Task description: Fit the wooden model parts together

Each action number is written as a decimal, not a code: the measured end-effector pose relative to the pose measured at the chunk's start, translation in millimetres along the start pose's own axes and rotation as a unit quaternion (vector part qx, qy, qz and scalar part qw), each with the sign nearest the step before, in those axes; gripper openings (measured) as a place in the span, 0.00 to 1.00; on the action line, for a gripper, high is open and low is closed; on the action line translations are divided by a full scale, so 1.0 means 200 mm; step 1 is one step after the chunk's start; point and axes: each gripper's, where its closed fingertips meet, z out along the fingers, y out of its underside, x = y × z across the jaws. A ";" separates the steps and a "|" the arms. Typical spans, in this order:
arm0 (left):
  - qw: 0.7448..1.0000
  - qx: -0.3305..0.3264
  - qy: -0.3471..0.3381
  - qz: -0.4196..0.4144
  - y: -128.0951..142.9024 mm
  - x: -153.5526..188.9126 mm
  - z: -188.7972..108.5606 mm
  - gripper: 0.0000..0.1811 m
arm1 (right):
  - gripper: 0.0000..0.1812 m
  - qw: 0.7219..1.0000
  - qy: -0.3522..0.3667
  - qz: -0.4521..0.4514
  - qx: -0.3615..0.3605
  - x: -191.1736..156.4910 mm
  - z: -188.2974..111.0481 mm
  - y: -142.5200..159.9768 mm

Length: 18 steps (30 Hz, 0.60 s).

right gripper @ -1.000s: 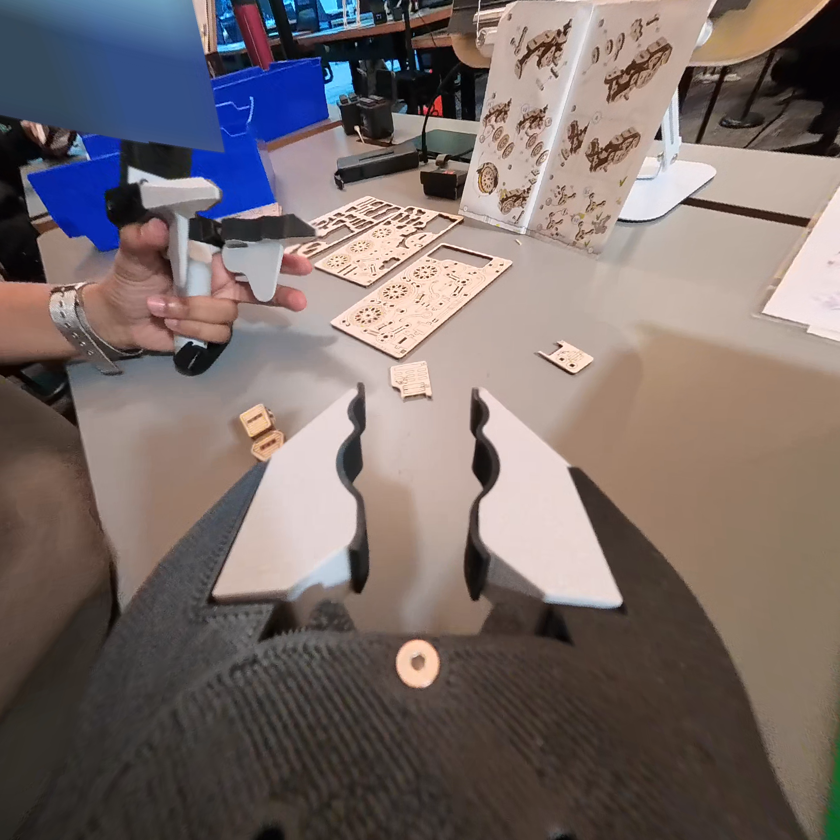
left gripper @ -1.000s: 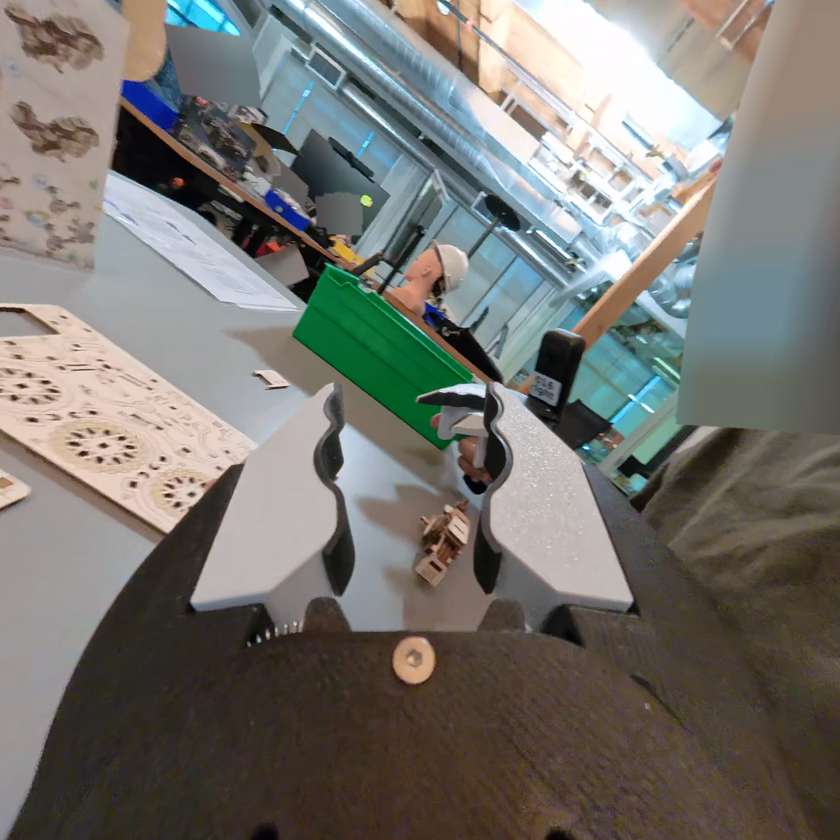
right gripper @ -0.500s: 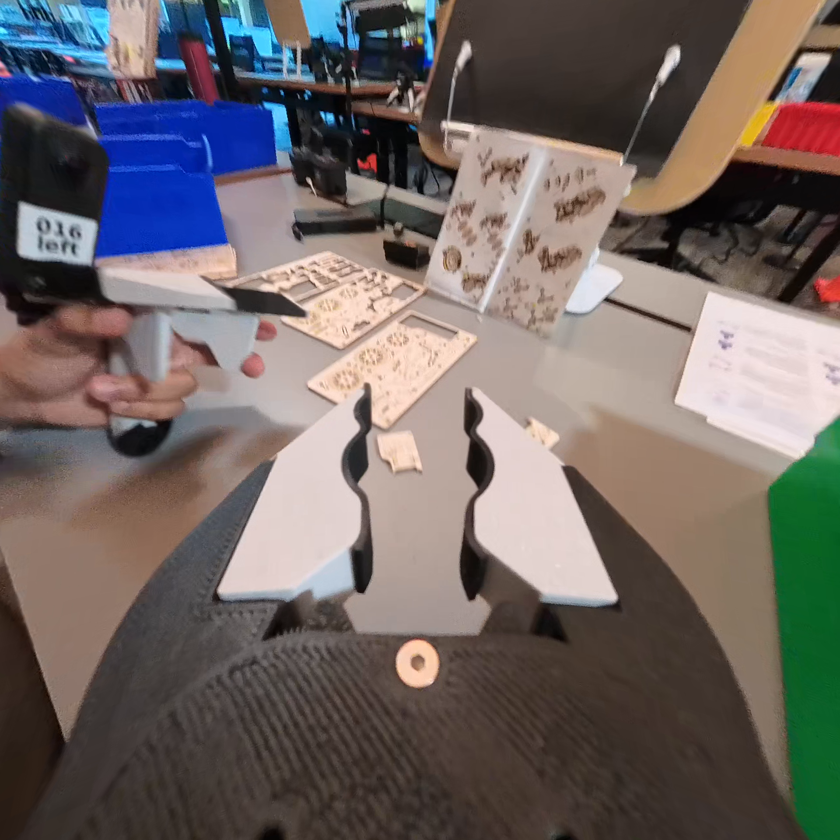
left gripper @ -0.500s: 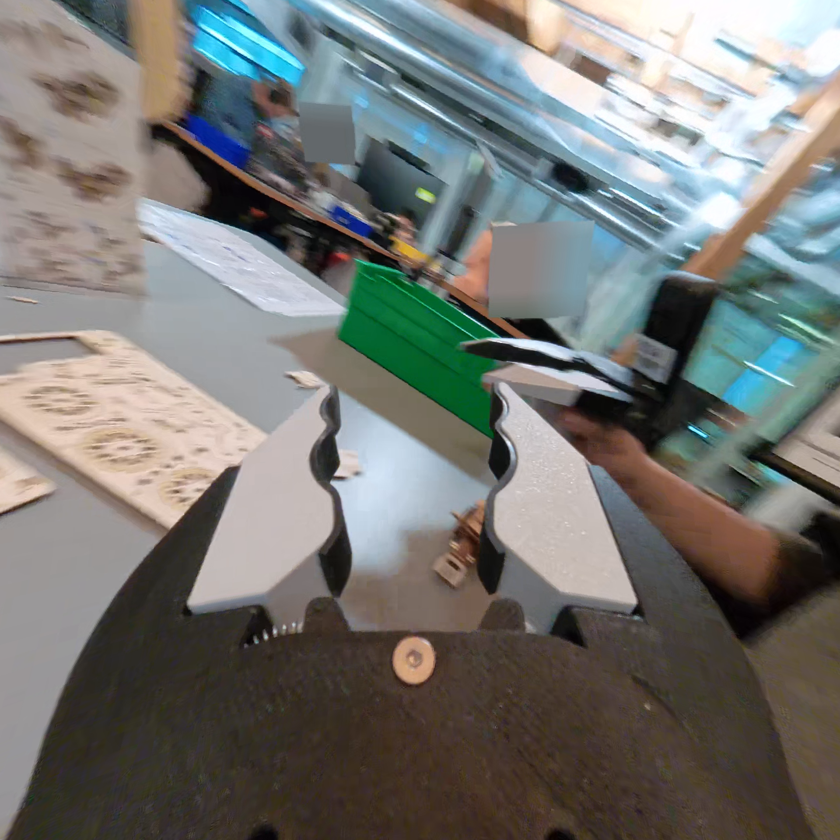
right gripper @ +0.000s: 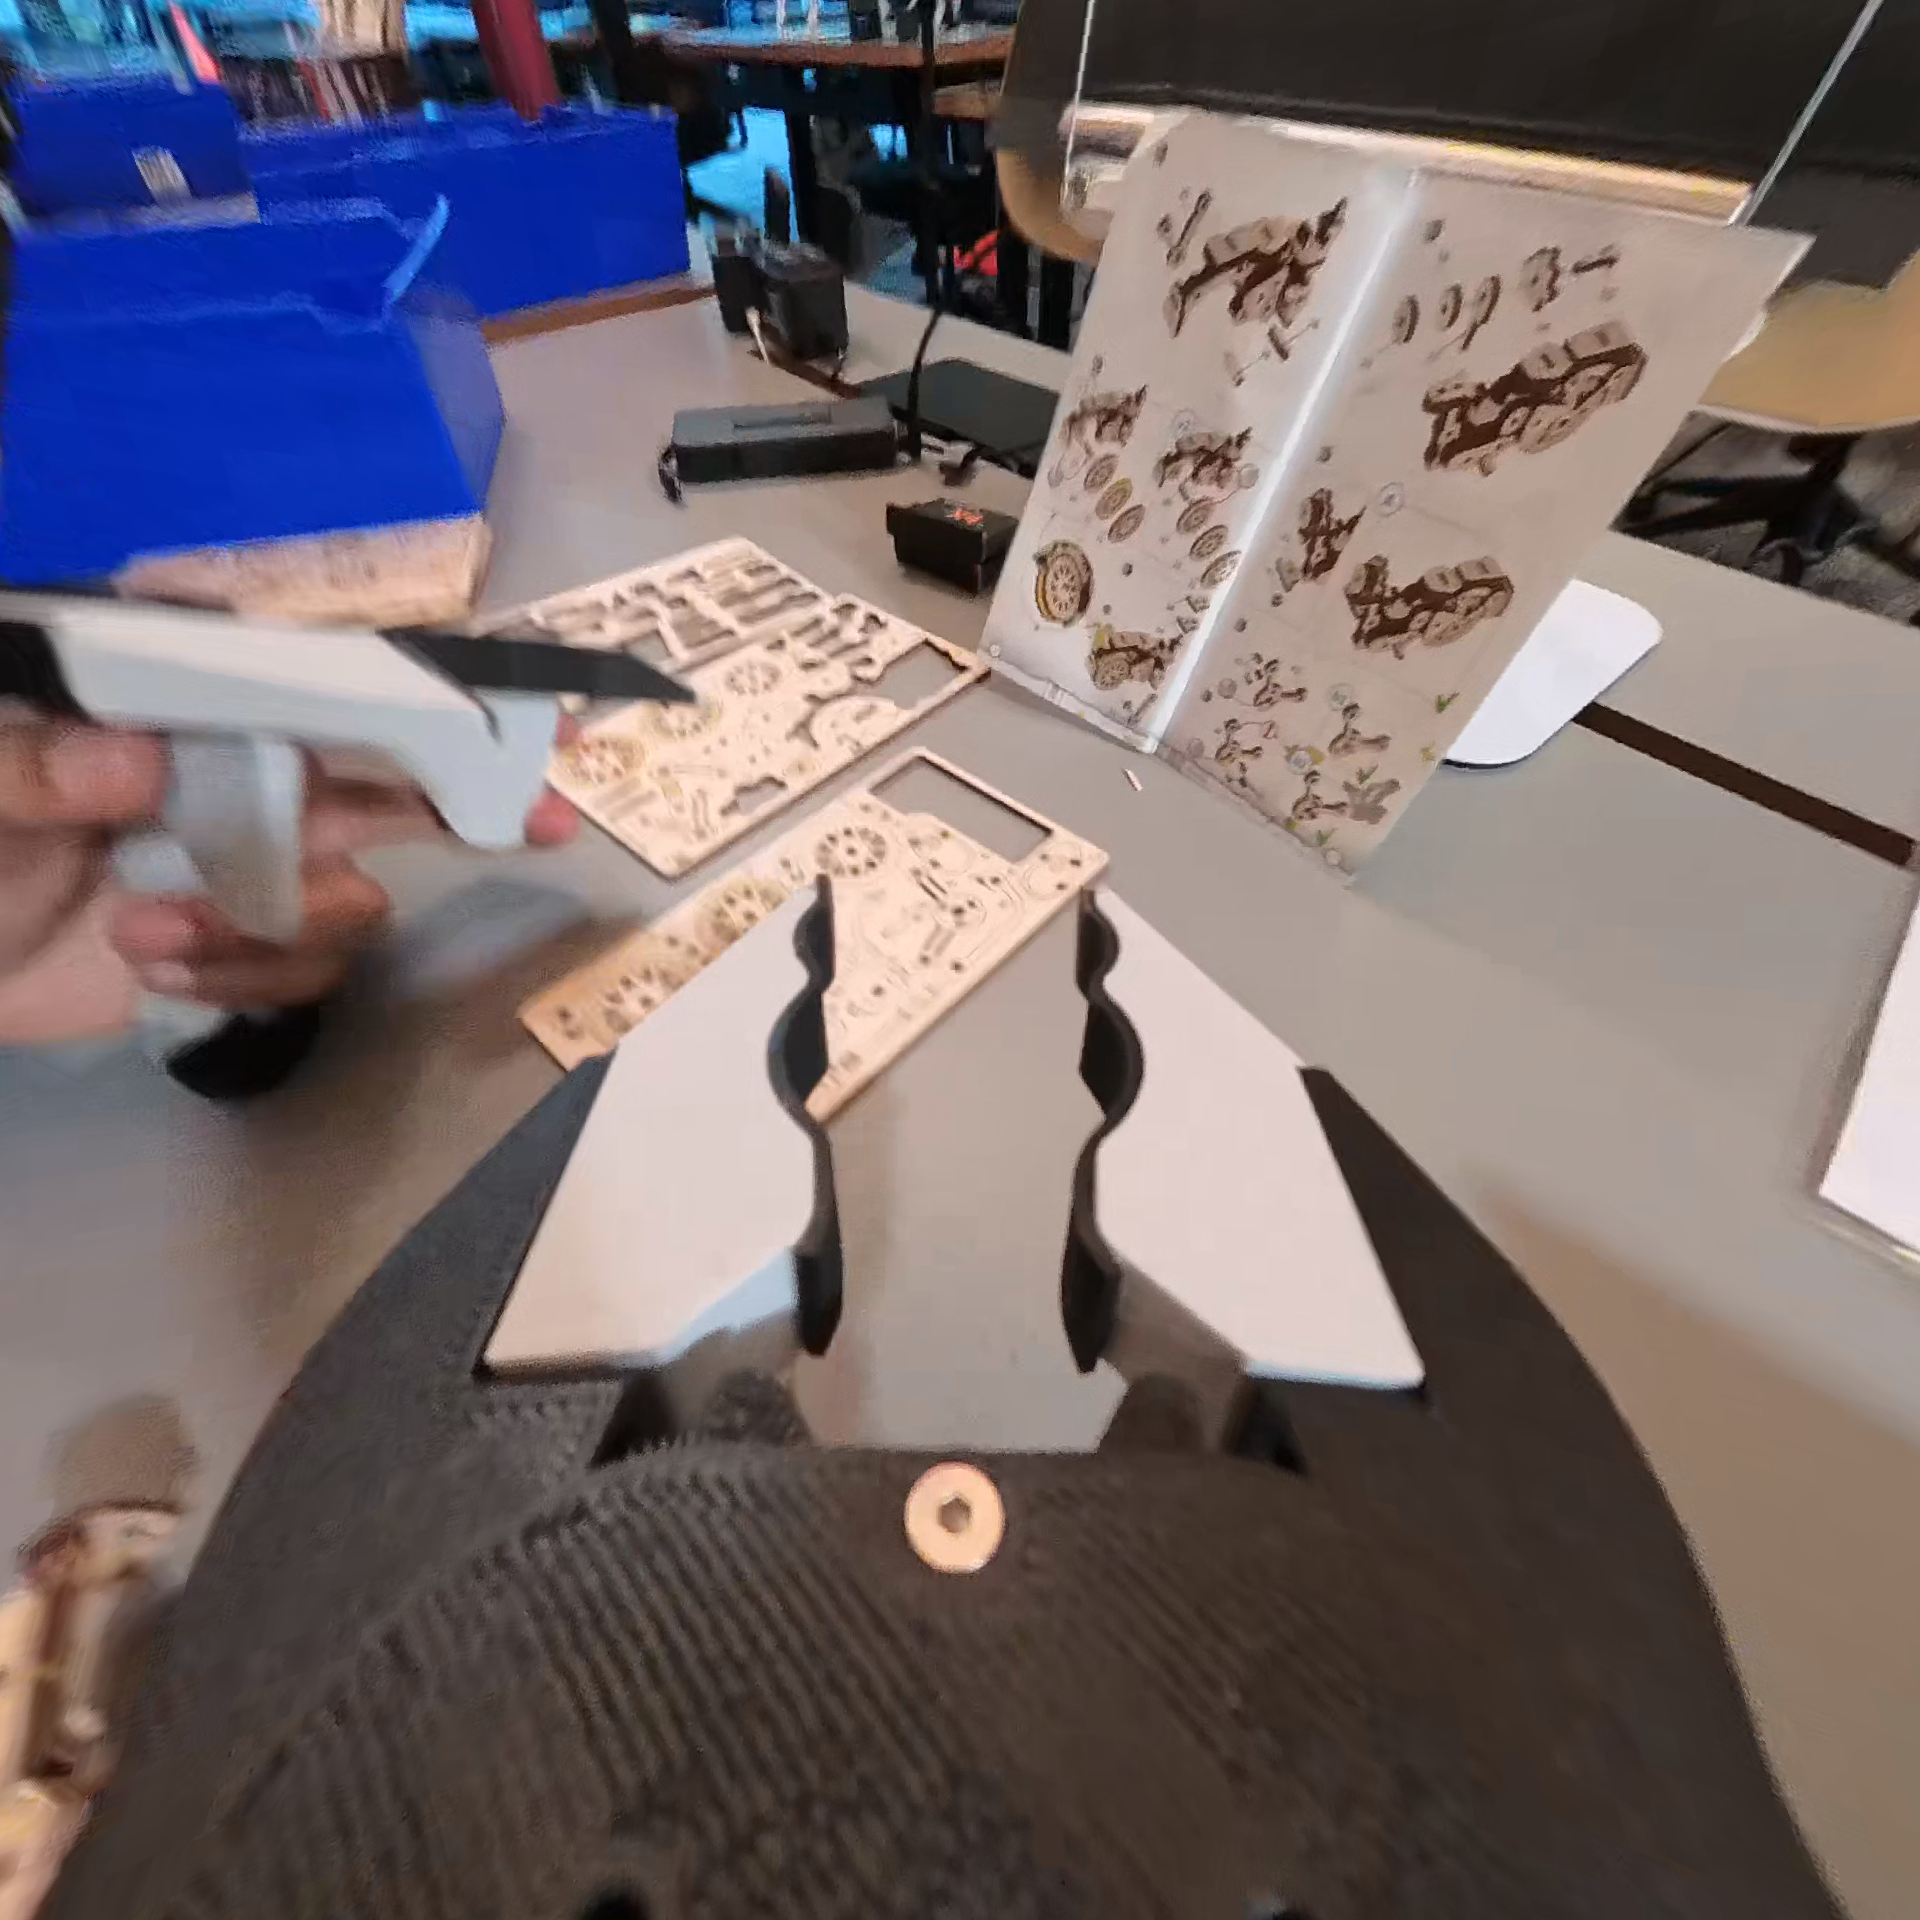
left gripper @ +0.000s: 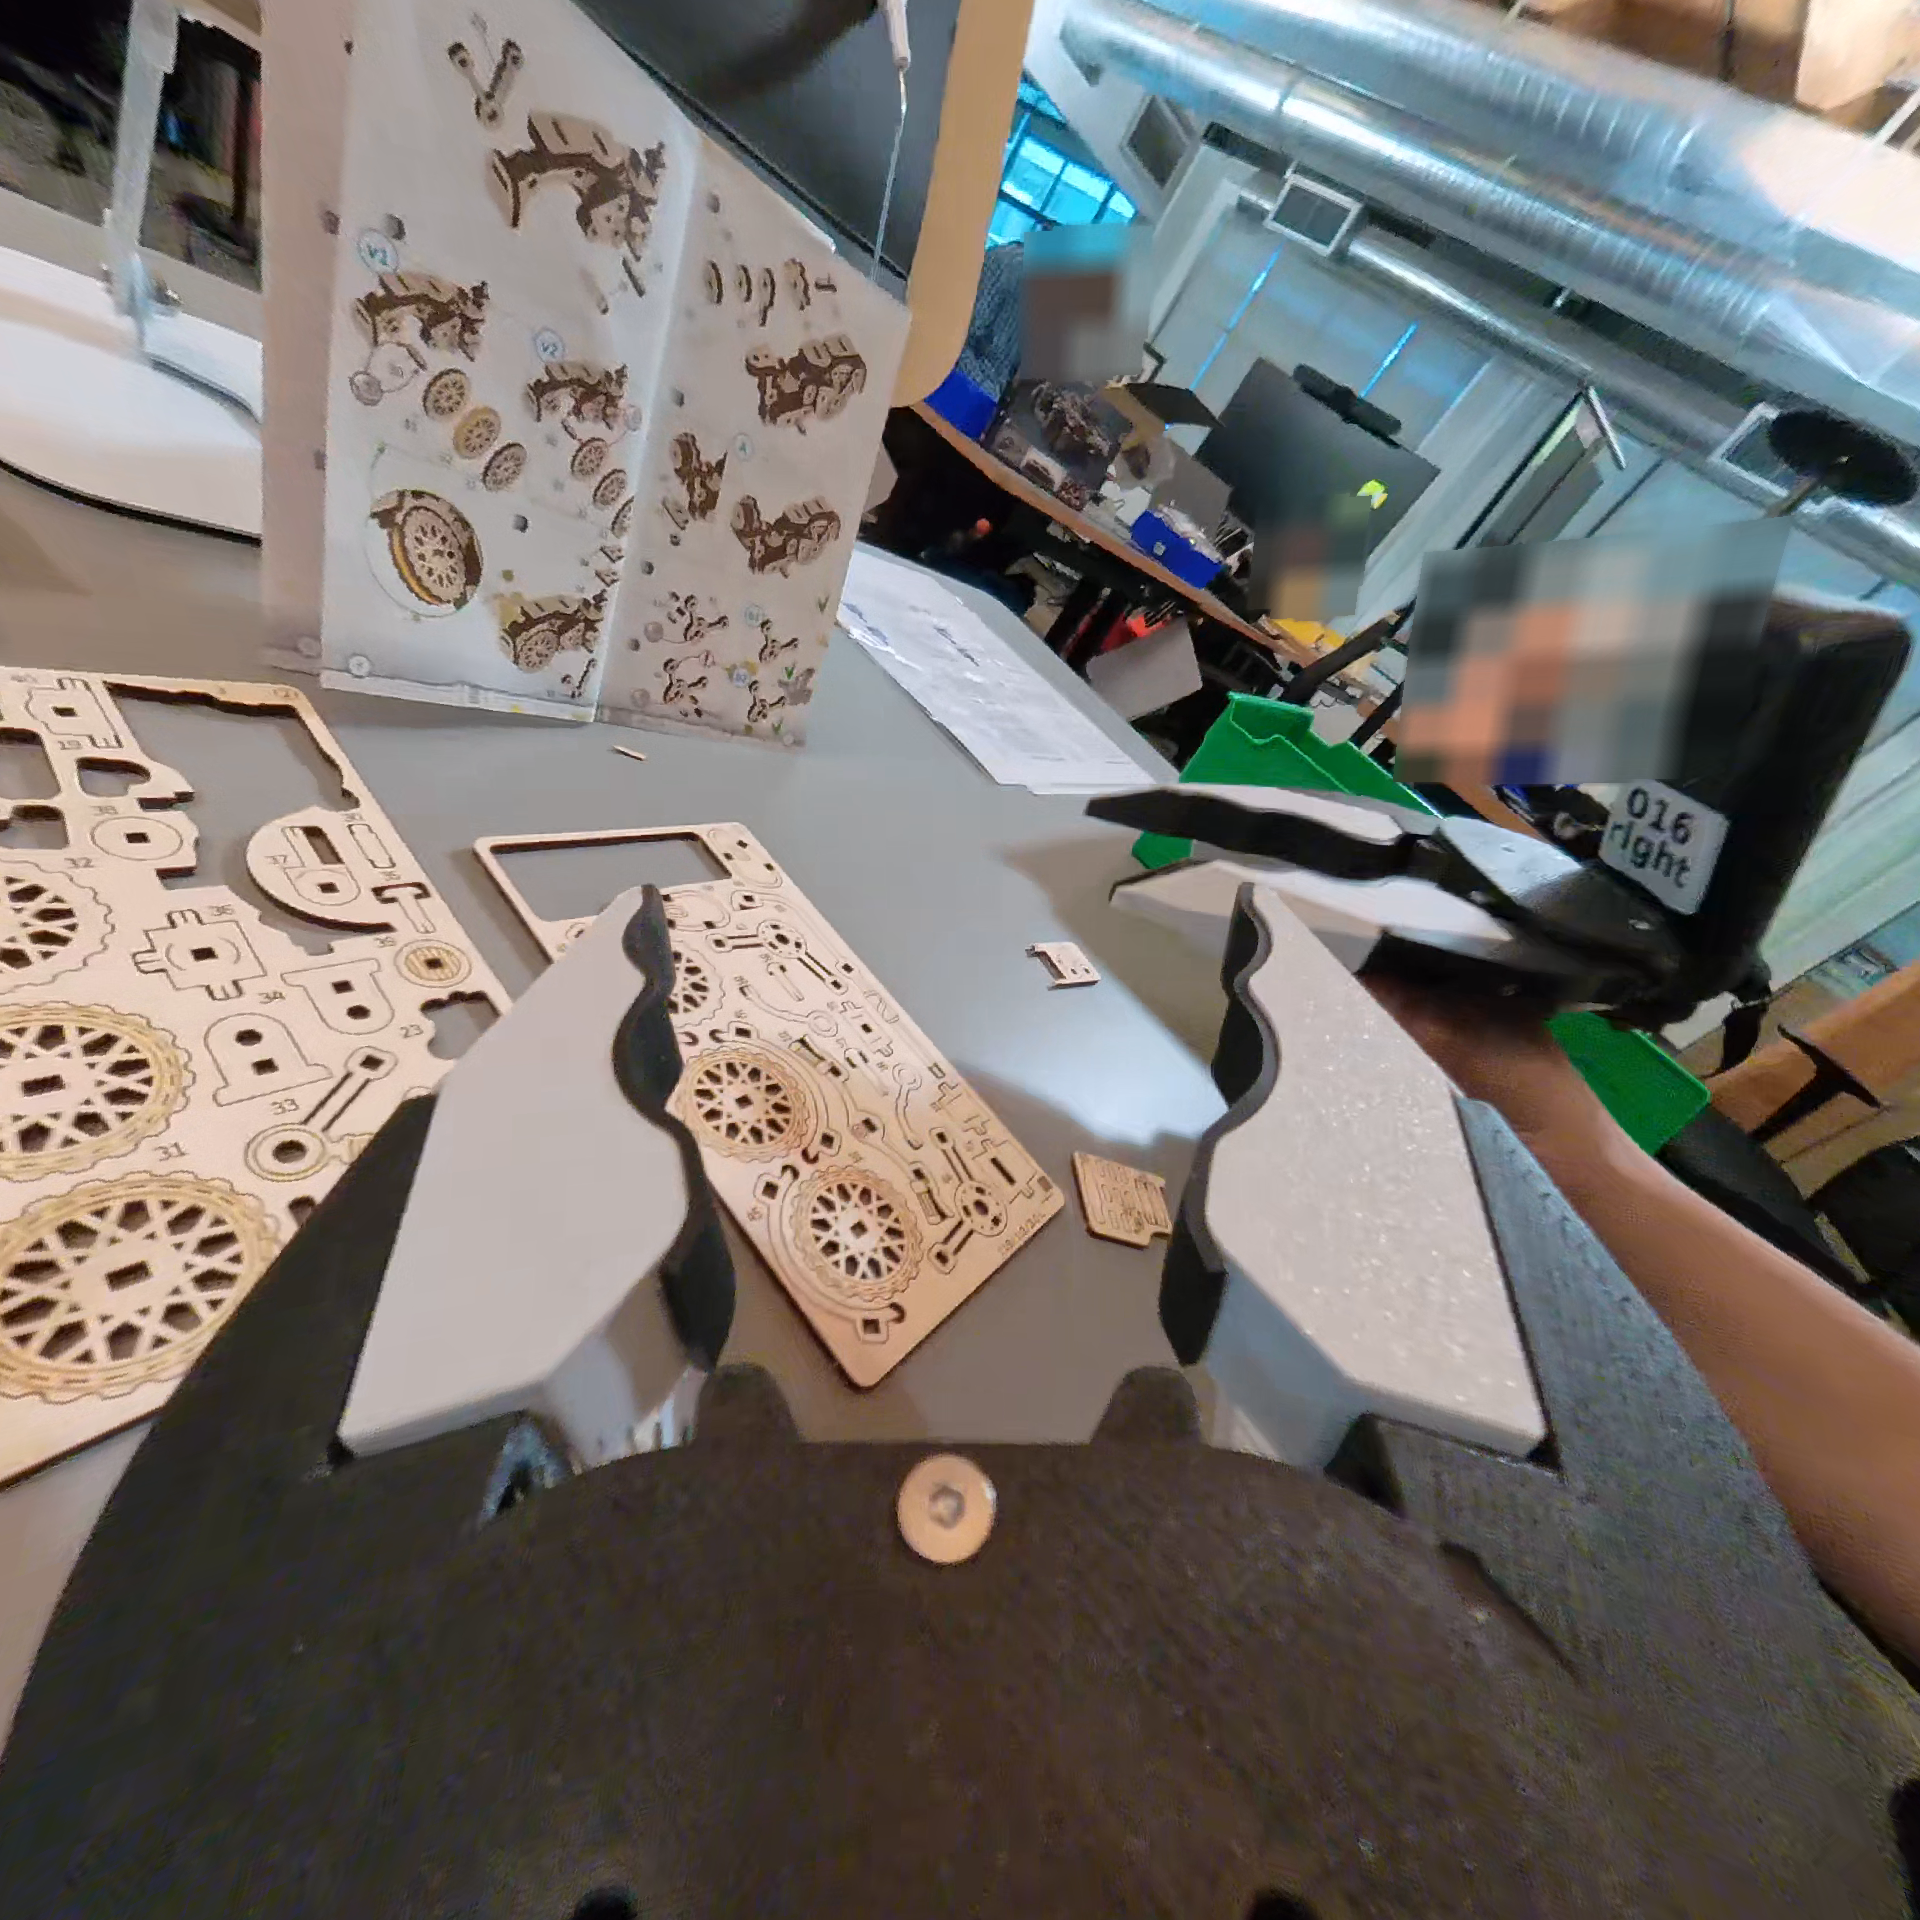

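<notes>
Hovering over the grey tabletop (left gripper: 935, 831), the left gripper (left gripper: 940, 997) has its grey, wavy-edged fingers spread wide apart with nothing between them. Landmark here is the smaller pale laser-cut plywood sheet with the rectangular window (left gripper: 821, 1081): it lies flat on the table, directly under and ahead of that gripper's gap. Just beside its near corner, to the right, sits a small loose rectangular wooden piece (left gripper: 1120, 1197). Farther right of the sheet lies another tiny wooden offcut (left gripper: 1062, 962). To the sheet's left is the larger plywood sheet of spoked wheels and numbered parts (left gripper: 156, 1091), also flat. Beyond the sheet stands the folded white instruction leaflet with printed model drawings (left gripper: 582, 416), upright on the table. Off to the sheet's right, the right gripper (left gripper: 1112, 852) comes in held by a hand; its fingers are seen edge-on there, and a green plastic bin (left gripper: 1621, 1070) shows behind it.

Switching to the right wrist view: the right gripper (right gripper: 951, 925) also has its fingers parted and empty, poised above the same windowed sheet (right gripper: 914, 894). The left gripper (right gripper: 665, 686) is blurred at the sheet's left, gripped by a hand (right gripper: 208, 904). A partly built wooden model assembly (right gripper: 62, 1621) shows, blurred, at the lower left edge, well apart from the sheet. Blue plastic bins (right gripper: 239, 416) stand behind, left of the leaflet (right gripper: 1330, 468).
</notes>
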 end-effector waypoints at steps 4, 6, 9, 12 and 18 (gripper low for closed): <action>0.999 0.020 -0.005 -0.028 -0.05 -0.08 -0.03 0.56 | 0.19 0.999 0.028 -0.042 0.006 0.08 -0.02 0.07; 0.997 0.049 -0.015 -0.064 -0.09 -0.14 -0.04 0.52 | 0.18 0.999 0.024 -0.031 0.016 0.08 -0.02 0.05; 0.989 0.112 -0.068 -0.065 -0.16 -0.21 -0.09 0.48 | 0.19 1.000 0.018 -0.021 0.011 0.10 0.00 0.05; 0.986 0.139 -0.096 -0.010 -0.20 -0.19 -0.09 0.45 | 0.19 0.999 0.012 -0.036 -0.001 0.10 0.04 0.06; 0.984 0.075 -0.129 0.098 -0.22 -0.25 -0.04 0.44 | 0.18 0.996 -0.008 -0.060 -0.059 0.06 0.11 0.14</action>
